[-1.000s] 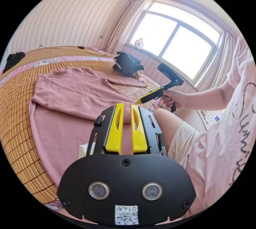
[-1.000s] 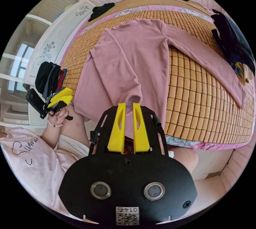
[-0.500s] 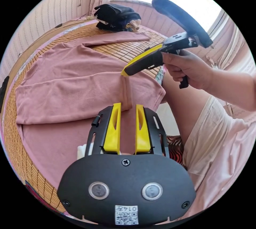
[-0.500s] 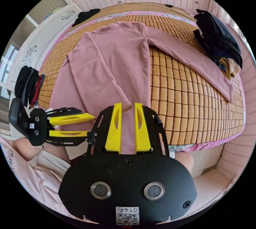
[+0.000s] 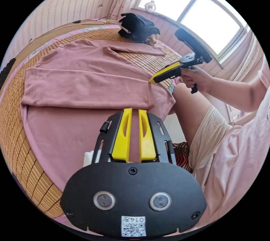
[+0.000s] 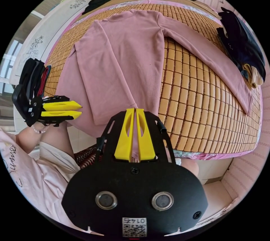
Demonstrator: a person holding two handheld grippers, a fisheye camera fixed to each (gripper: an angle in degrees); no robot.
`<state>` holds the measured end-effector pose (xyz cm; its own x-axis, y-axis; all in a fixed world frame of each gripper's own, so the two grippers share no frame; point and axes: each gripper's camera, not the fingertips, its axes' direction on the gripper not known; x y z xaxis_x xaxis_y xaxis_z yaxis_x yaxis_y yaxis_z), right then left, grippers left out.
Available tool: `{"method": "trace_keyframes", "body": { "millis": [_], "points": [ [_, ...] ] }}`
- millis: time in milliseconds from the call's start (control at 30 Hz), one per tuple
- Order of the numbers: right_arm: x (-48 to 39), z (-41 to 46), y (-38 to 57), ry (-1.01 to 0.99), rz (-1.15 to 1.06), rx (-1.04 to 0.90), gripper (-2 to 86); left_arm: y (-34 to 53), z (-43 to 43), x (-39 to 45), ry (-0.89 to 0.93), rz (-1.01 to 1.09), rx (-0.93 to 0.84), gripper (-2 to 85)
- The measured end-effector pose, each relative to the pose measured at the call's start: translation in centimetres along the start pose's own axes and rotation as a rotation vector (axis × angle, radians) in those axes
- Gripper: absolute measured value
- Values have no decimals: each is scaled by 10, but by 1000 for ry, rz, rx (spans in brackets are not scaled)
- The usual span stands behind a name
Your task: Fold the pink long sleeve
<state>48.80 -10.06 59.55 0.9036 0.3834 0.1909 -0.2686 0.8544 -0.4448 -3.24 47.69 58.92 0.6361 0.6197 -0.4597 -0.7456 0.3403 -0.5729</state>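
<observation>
While the pink long sleeve (image 5: 84,83) lies flat on the bamboo mat (image 5: 17,128) covering the bed, one sleeve is folded across the body and the other sleeve (image 6: 213,66) stretches out over the mat toward a pile of dark clothes (image 6: 242,47).

Writing-wise there's not much. The person's pale shirt (image 5: 239,162) has dark script lettering, but it's cut off at the edge and I can't make out a whole word. Each gripper housing has a small code sticker near the bottom.

Left gripper (image 5: 134,110) hangs over the hem area with its jaws a narrow gap apart, nothing between them. The right gripper view catches it from the side (image 6: 80,110) and you can see that slim gap there too.

Right gripper (image 6: 134,109) has its jaws closed to a sliver. From the left gripper view its tip (image 5: 151,81) sits right at the cuff (image 5: 150,95) of the folded sleeve, held by a hand (image 5: 197,79). Can't tell if any cloth is pinched.

Left gripper view gives you the big bright window (image 5: 197,13) behind the dark pile. Right gripper view gives you a white cabinet (image 6: 36,47) with flower drawings, plus a dark item (image 6: 97,0) at the far edge of the bed.
</observation>
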Motion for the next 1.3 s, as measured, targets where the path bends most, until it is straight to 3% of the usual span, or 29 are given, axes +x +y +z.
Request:
{"method": "trace_keyframes", "body": {
  "millis": [167,300,433,633,933,1167,1300],
  "points": [
    [14,-15,8,73,-26,-11,-8,23,-62,-92,-258,-218,99,48],
    [33,-26,17,77,17,31,2,21,-88,-134,-288,-275,132,45],
    [77,-44,32,33,164,162,51,-12,-85,-114,-263,-168,130,48],
    [159,-66,62,46,403,330,98,-81,-39,-55,-174,40,56,58],
    [282,-98,104,263,666,466,142,-228,58,13,-116,305,-15,73],
    [353,-97,106,203,764,412,120,-329,155,37,-163,343,-83,79],
    [350,-105,117,226,722,462,76,-343,209,36,-184,333,-208,81]
  ]
}}
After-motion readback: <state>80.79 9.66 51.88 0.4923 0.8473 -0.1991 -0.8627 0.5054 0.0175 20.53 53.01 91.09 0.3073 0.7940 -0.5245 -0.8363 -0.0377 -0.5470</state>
